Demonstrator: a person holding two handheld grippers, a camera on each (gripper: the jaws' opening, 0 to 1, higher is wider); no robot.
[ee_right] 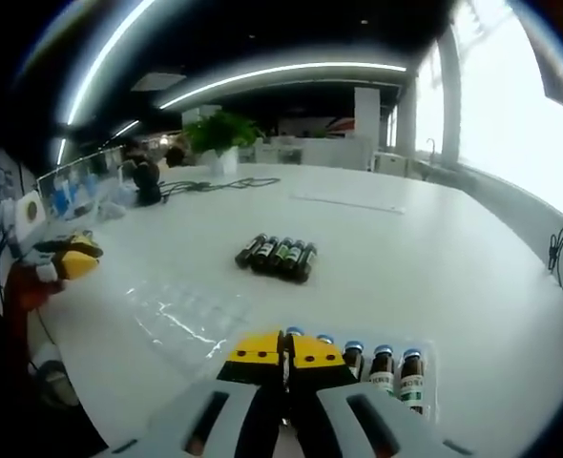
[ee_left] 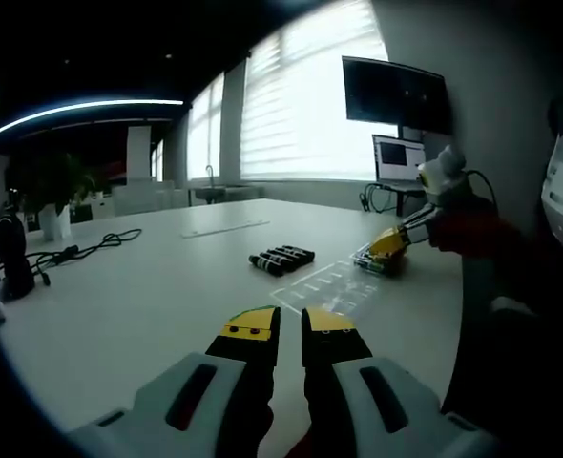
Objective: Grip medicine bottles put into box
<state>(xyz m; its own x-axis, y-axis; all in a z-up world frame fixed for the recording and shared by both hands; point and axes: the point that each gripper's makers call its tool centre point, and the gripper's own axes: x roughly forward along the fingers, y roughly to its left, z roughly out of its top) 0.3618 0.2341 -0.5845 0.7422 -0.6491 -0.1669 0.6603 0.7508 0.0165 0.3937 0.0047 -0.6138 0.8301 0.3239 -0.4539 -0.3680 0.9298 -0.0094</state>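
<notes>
Now bottles stand in the clear box (ee_right: pixel 425 367).
Five loose bottles (ee_right: pixel 278 255) lie on the desk (ee_right: pixel 434 267); both grippers' fingers (ee_right: pixel 312 351) closed, empty.

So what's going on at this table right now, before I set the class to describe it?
A person is working with two hand-held grippers on a white table. The right gripper, jaws together, is at a clear box where several small bottles stand upright in a row. A group of dark bottles lies on its side in the middle of the table, waiting. The left gripper hangs over bare table with its jaws nearly closed on nothing.
</notes>
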